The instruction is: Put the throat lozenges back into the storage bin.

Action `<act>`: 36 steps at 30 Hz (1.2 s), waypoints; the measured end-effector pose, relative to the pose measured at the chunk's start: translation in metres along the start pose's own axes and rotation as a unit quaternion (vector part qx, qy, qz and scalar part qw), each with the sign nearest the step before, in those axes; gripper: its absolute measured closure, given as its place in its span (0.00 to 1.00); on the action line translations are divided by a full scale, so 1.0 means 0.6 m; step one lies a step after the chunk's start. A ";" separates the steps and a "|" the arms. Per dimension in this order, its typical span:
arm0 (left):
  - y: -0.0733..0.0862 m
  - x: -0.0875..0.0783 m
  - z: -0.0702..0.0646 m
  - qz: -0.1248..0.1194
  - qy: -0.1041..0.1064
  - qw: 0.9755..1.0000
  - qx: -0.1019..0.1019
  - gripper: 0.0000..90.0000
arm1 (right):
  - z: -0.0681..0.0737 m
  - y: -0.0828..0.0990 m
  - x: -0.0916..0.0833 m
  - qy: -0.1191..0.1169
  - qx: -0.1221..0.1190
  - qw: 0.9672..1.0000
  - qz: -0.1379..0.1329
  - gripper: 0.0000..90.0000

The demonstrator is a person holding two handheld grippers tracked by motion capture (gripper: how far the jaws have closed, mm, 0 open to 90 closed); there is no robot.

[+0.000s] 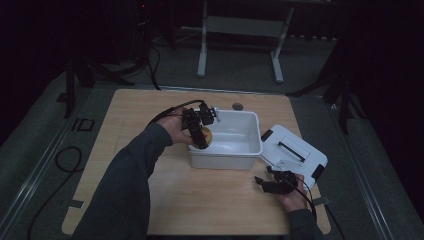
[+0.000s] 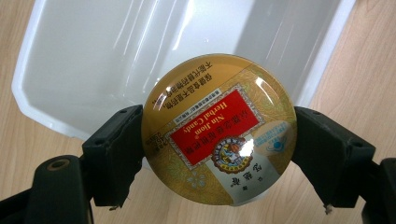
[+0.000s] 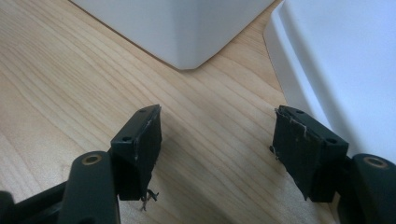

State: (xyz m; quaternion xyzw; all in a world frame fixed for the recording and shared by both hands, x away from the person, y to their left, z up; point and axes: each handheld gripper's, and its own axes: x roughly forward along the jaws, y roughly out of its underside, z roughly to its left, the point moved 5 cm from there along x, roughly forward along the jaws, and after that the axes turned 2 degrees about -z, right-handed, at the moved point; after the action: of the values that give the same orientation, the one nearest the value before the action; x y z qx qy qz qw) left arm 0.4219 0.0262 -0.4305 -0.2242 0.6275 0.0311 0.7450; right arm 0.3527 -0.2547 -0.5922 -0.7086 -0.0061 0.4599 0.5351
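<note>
Left gripper (image 2: 219,140) clamps a round gold candy tin with red label (image 2: 218,129) over the white plastic bin's (image 2: 70,70) edge; right gripper (image 3: 217,144) rests with jaws spread on the wooden table (image 3: 70,70).

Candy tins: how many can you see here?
1. The tin is clamped in the left tool, over the near-left rim of the white bin. The bin's inside looks empty, though its near wall hides some floor.
</note>
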 end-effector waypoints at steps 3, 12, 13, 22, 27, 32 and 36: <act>-0.001 0.002 -0.001 0.000 0.001 1.000 -0.001 0.23 | 0.000 0.000 0.000 0.000 0.000 1.000 0.000 0.36; -0.005 0.000 0.005 -0.008 0.012 0.999 -0.029 0.19 | 0.000 0.000 0.000 -0.001 -0.001 1.000 0.000 0.36; -0.006 -0.002 0.006 -0.011 0.008 0.999 -0.031 0.19 | 0.000 0.000 0.000 -0.001 -0.001 1.000 0.000 0.36; 0.003 -0.016 0.016 -0.033 -0.013 0.999 -0.031 0.42 | 0.000 0.000 0.000 -0.001 -0.002 1.000 0.000 0.35; 0.008 -0.023 0.017 -0.045 -0.020 0.998 -0.033 0.57 | 0.000 0.000 0.000 -0.001 -0.002 1.000 0.000 0.35; 0.020 -0.028 0.023 -0.062 -0.028 0.997 -0.047 0.66 | 0.000 0.000 0.000 -0.001 -0.002 1.000 0.000 0.35; 0.033 -0.032 0.027 -0.074 -0.035 0.995 -0.055 0.70 | 0.000 0.000 0.000 -0.001 -0.002 1.000 0.000 0.35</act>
State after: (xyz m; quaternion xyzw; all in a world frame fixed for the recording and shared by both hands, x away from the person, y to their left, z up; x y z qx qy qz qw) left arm 0.4262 0.0546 -0.4164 -0.3097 0.5800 0.0181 0.7532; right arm 0.3527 -0.2545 -0.5923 -0.7089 -0.0078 0.4607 0.5340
